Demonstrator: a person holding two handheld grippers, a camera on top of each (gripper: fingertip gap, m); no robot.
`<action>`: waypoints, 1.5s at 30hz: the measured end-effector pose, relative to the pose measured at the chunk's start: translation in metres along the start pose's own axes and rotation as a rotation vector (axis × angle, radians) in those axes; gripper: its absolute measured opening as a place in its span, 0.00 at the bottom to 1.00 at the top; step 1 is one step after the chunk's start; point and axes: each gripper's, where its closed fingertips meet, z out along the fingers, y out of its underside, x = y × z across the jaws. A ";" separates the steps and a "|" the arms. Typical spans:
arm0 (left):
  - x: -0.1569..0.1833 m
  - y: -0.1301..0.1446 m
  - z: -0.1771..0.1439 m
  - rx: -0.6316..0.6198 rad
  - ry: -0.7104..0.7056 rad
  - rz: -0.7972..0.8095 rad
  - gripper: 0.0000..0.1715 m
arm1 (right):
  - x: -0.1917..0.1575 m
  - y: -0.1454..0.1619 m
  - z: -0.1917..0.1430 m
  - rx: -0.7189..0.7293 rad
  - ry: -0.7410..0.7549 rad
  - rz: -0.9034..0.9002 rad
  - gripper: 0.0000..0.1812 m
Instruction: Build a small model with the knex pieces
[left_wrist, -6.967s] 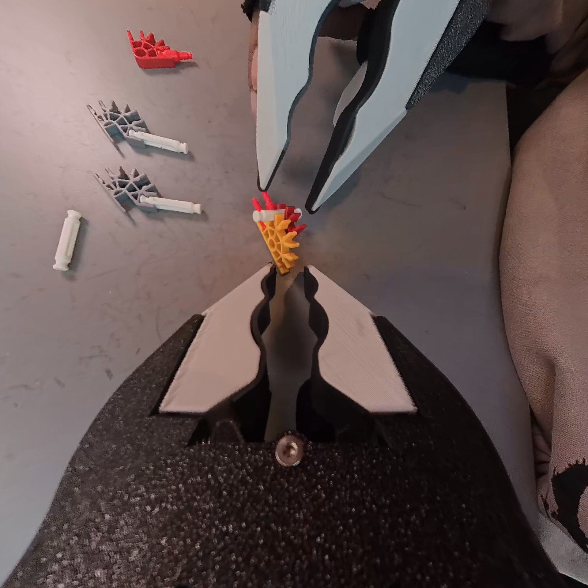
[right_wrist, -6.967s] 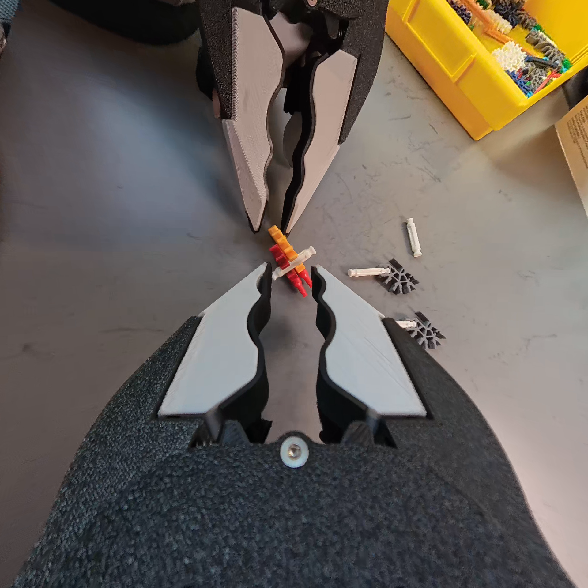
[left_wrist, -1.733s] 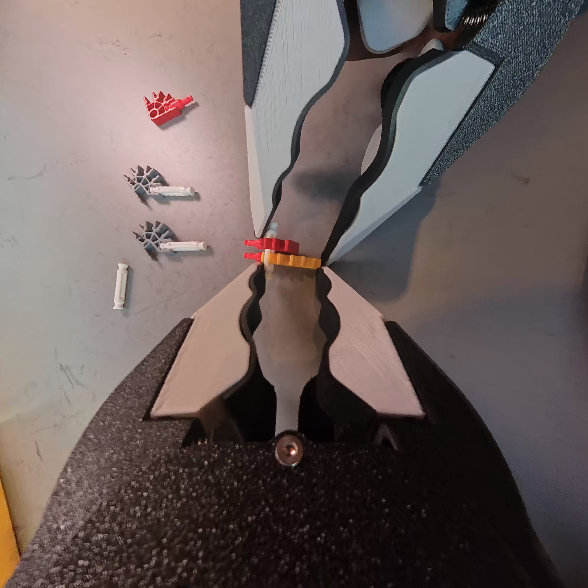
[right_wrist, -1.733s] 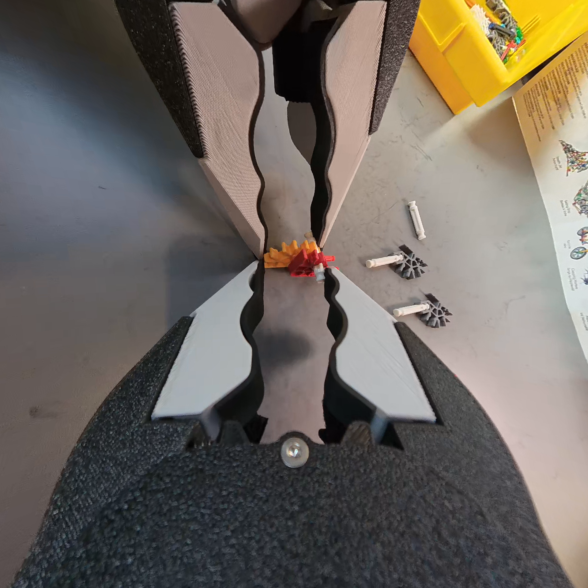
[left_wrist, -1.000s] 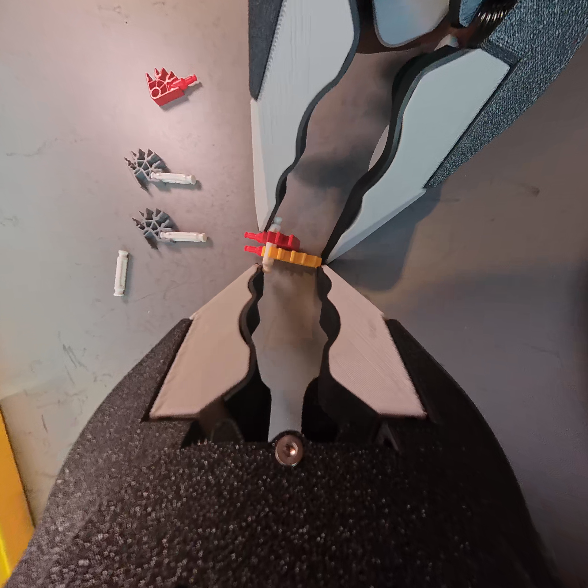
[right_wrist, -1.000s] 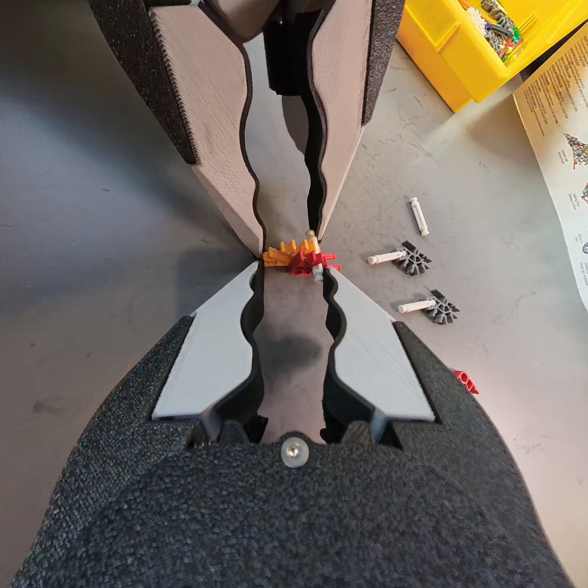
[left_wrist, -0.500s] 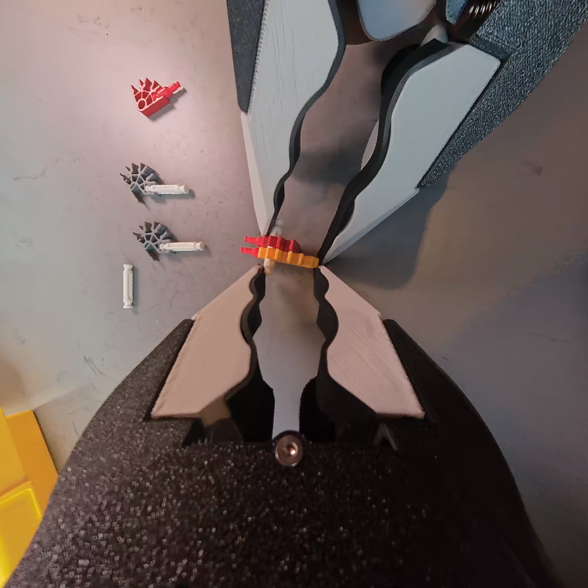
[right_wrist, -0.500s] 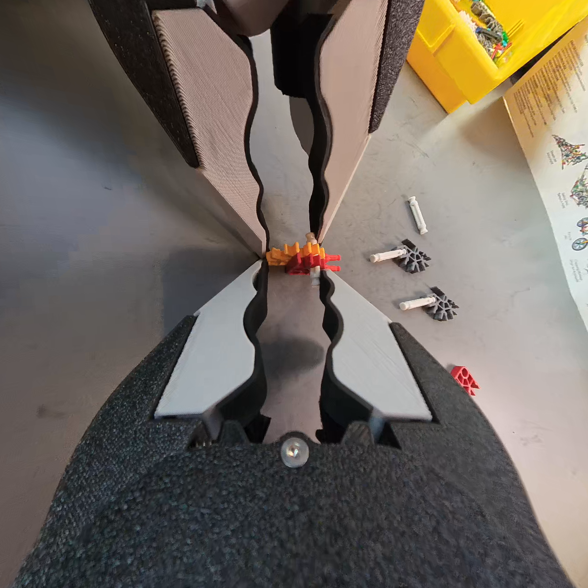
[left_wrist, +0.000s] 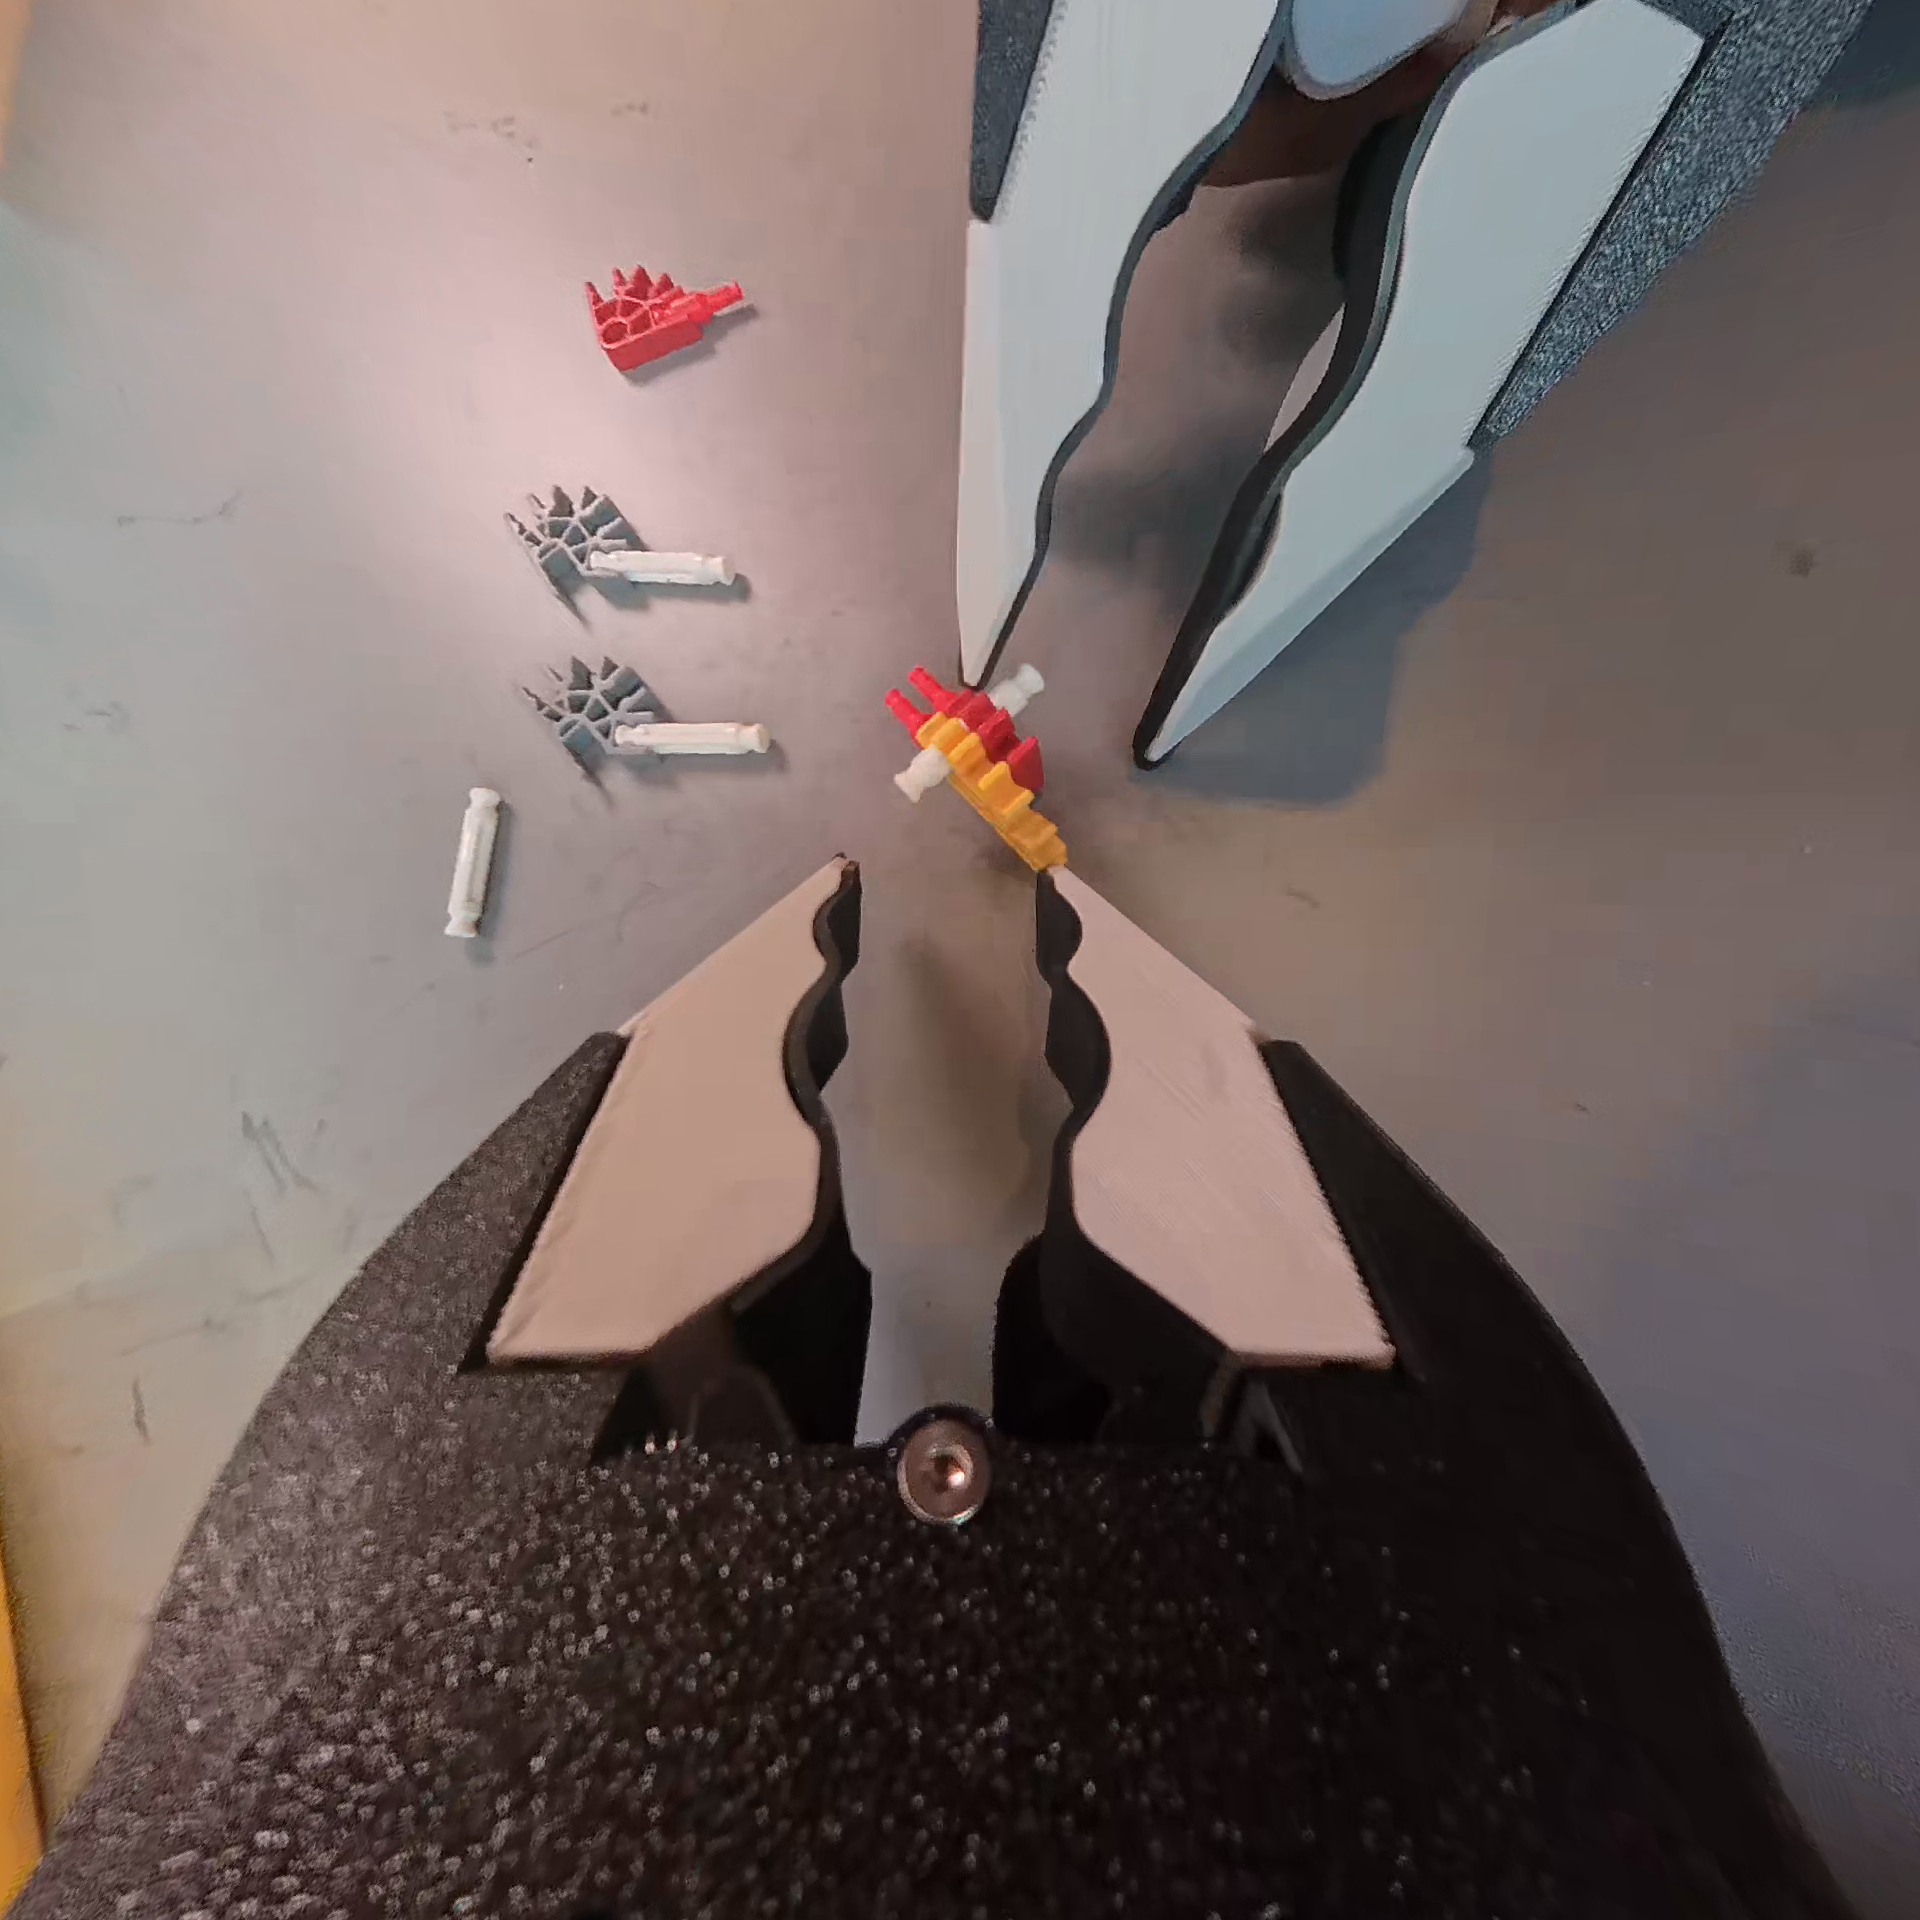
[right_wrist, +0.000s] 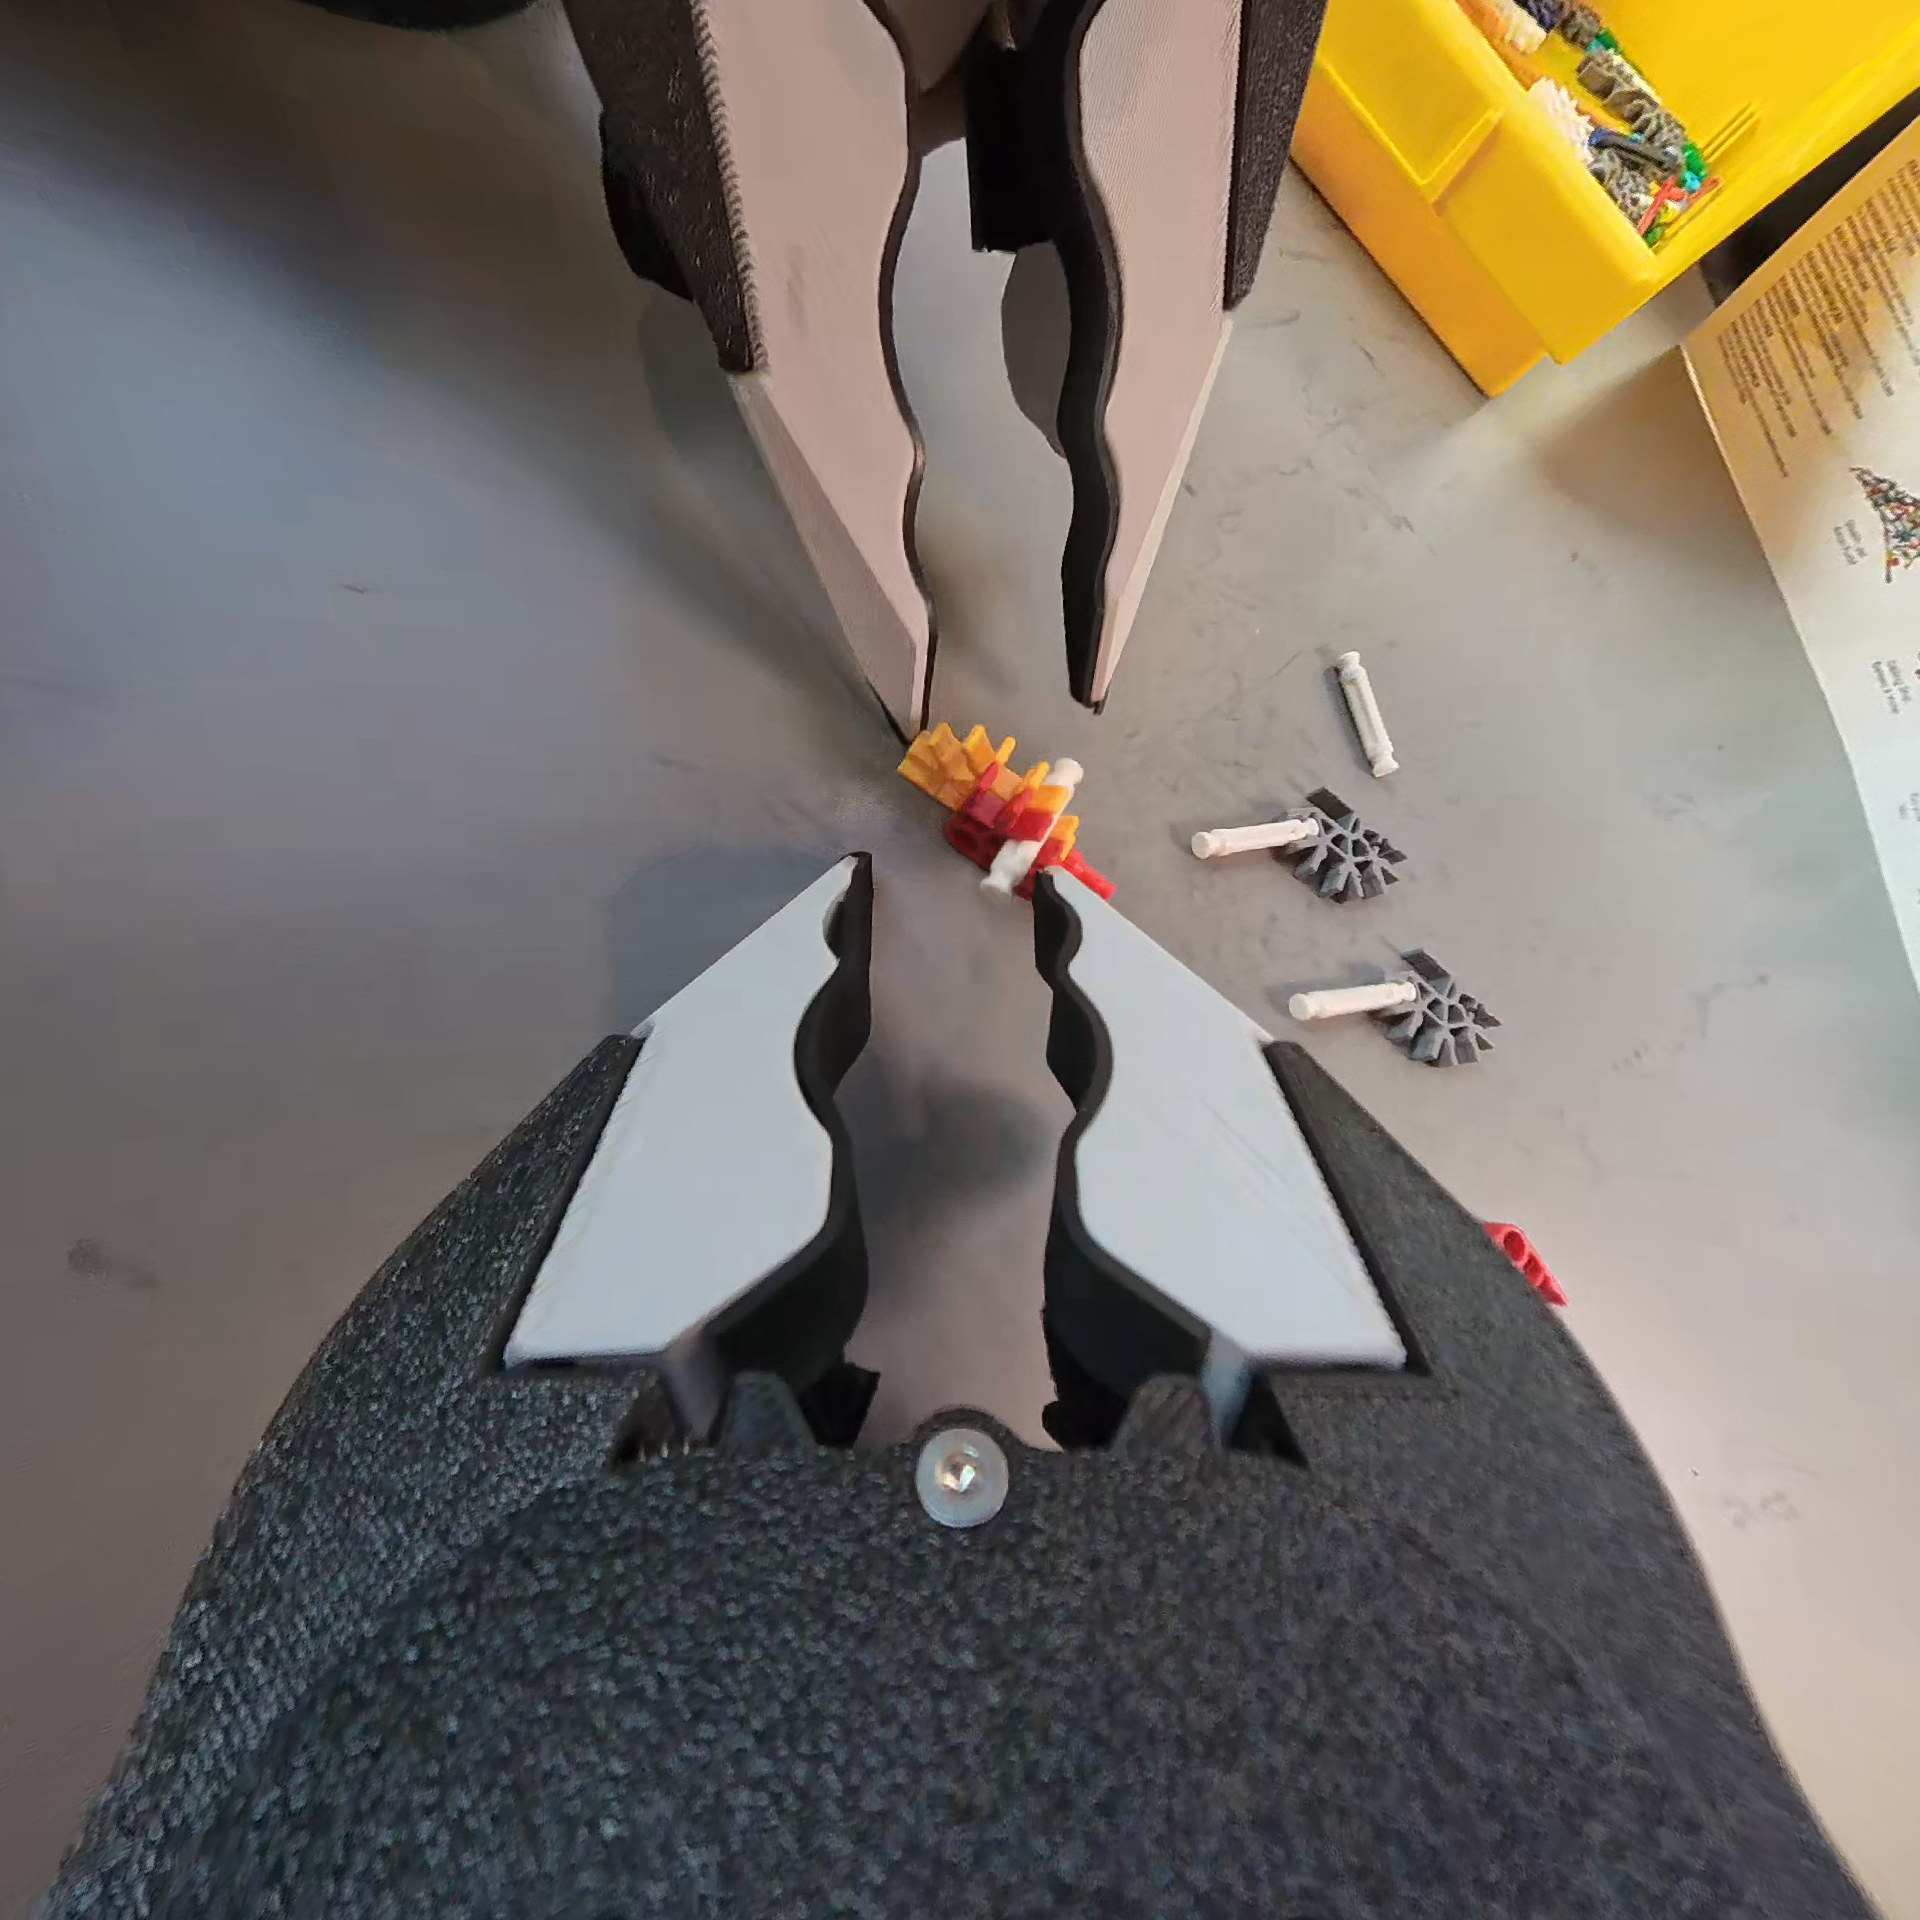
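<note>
Left claw (left_wrist: 948, 871): jaws parted to a moderate gap, nothing between them. The tip of its right finger (left_wrist: 1143, 1039) sits at the yellow end of a small assembly (left_wrist: 977, 764) lying on the grey bench (left_wrist: 1558, 935); whether it touches cannot be told.

Right claw (right_wrist: 951, 881): jaws likewise parted, gripping nothing. One fingertip meets the red end of the same assembly in the right wrist view; contact cannot be confirmed.

The assembly is a yellow toothed connector stacked against a red one, with a short white rod through them. It lies between the two claws, which face each other tip to tip.

Beside it on the bench, apart from both claws: two grey connectors, each with a white rod plugged in, the nearer (left_wrist: 644, 717) and the farther (left_wrist: 618, 545); one loose white rod (left_wrist: 471, 862); one red connector with a red stub (left_wrist: 660, 317).

In the right wrist view, a yellow bin (right_wrist: 1455, 208) holding mixed small parts stands at the far corner, and a printed sheet (right_wrist: 1829, 436) lies along the edge
</note>
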 end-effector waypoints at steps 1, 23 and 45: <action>-0.003 -0.002 -0.003 0.037 0.004 -0.020 0.19 | 0.002 0.002 -0.001 0.001 0.003 0.004 0.16; -0.022 -0.003 0.006 0.077 0.098 -0.098 0.09 | 0.014 0.013 0.001 -0.050 -0.260 0.032 0.05; 0.000 -0.012 -0.002 0.168 0.223 -0.160 0.14 | -0.004 0.001 -0.003 -0.021 -0.252 0.080 0.07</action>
